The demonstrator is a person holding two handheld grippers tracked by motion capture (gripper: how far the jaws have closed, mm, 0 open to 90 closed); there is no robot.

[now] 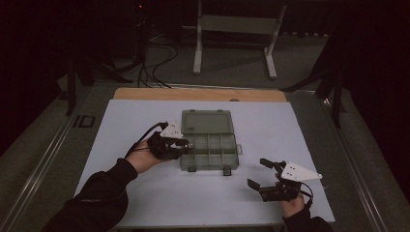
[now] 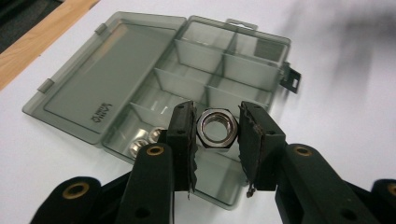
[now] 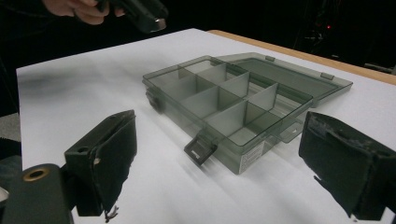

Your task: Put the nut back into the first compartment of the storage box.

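From the high view we see the left gripper [image 1: 186, 143] at the left edge of the open box [image 1: 209, 140] and the right gripper [image 1: 261, 175] resting near the box's front right corner, jaws wide and empty. In the left gripper view we grip a nut [image 2: 217, 128] between the pads, above the box where two more nuts [image 2: 145, 141] lie in a corner cell. We judge the nut is being carried out; next it needs a clear spot to be set down. In the right gripper view the nut is likely the dim glint [image 3: 159, 22] beyond the box.
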